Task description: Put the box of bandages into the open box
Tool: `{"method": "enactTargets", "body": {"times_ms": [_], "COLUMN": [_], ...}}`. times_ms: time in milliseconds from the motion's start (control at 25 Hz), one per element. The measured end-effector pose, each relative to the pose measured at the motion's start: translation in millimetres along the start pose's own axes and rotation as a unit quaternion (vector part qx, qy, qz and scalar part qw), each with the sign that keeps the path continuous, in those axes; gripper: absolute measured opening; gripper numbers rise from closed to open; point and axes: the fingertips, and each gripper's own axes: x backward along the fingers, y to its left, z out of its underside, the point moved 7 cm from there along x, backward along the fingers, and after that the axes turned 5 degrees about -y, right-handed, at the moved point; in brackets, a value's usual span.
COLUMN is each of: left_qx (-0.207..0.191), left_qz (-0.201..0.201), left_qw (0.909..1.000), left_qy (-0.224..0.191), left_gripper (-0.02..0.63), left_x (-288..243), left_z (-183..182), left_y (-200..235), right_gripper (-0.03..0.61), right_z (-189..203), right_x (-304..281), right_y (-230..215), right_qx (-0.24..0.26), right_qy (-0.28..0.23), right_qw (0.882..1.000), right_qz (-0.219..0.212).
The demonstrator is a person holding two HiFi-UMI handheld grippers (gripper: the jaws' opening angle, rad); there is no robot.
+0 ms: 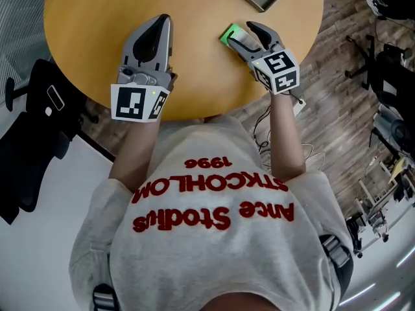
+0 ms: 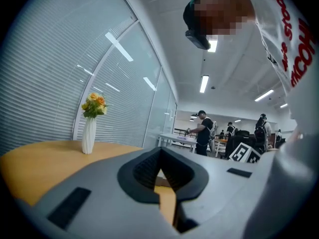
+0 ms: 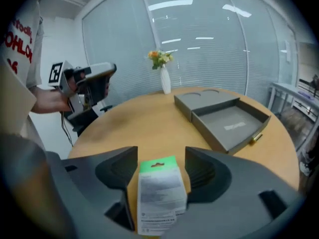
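Round yellow-orange wooden table (image 1: 194, 76), seen from above the person's grey shirt with red lettering (image 1: 214, 212). Right gripper (image 1: 238, 34) reaches over the near right part of the tabletop; its marker cube sits nearest the person. In the right gripper view the jaws stand a box-width apart with the small white-and-green box of bandages (image 3: 159, 193) between them, pads against its two long sides, green end pointing away, printed white face up. In the head view the box of bandages sits low at the tabletop, well short of the far edge. Open grey cardboard box (image 3: 227, 118) rests at the far right of the table, a shallow tray with a pale label on its floor; a flat grey lid (image 3: 199, 97) adjoins its far-left side. The box of bandages and the open grey box are well apart, bare tabletop between them. White ribbed vase with orange and yellow flowers (image 3: 165, 81) stands upright at the far rim, beyond the lid. Left gripper (image 1: 162, 23) over the near left part of the table, jaws brought together, dark pads meeting at the tips with nothing between them. Past its jaws, a wall of window blinds at left and people standing (image 2: 202, 131) at tables in the distance. Black office chair (image 1: 39, 122) on the floor left of the table
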Motion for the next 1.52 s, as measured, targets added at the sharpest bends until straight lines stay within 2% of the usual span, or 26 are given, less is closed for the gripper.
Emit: {"method": "enactTargets", "body": {"times_ms": [120,240,400,520,680,760,920,1080,1320,1520], "left_qx": [0.001,0.003,0.003,0.001,-0.004,-0.008,-0.017,-0.028,-0.052,-0.067], "left_qz": [0.003,0.002,0.002,0.0,-0.007,-0.011,-0.022,-0.033,-0.035,-0.039], "left_qw": [1.0,0.9999,0.9998,0.9998,0.9998,0.9998,0.9996,0.9989,0.9962,0.9928], "left_qy": [0.009,0.017,0.022,0.02,0.016,0.013,0.003,-0.016,-0.059,-0.091], "left_gripper": [0.0,0.0,0.0,0.0,0.0,0.0,0.0,0.0,0.0,0.0], "left_x": [-1,-1,0,0,1,1,2,5,10,13], "left_z": [6,8,9,8,5,1,-10,-29,-67,-95], "left_y": [1,4,6,7,11,11,11,10,4,-1], "right_gripper": [0.325,0.357,0.365,0.365,0.362,0.36,0.36,0.359,0.359,0.359], "right_z": [15,17,20,26,28,19,-12,-55,-122,-169], "right_x": [-14,-21,-29,-33,-33,-27,-6,20,58,91], "right_y": [3,6,11,9,7,5,-5,-9,-1,6], "right_qx": [0.037,0.082,0.109,0.115,0.099,0.077,0.002,-0.02,-0.008,-0.041], "right_qy": [0.072,0.104,0.151,0.173,0.173,0.146,0.039,-0.068,-0.196,-0.312], "right_qw": [0.997,0.991,0.982,0.977,0.979,0.985,0.998,0.997,0.981,0.949], "right_qz": [-0.015,-0.015,-0.041,-0.04,-0.045,-0.048,-0.045,-0.032,-0.013,-0.018]}}
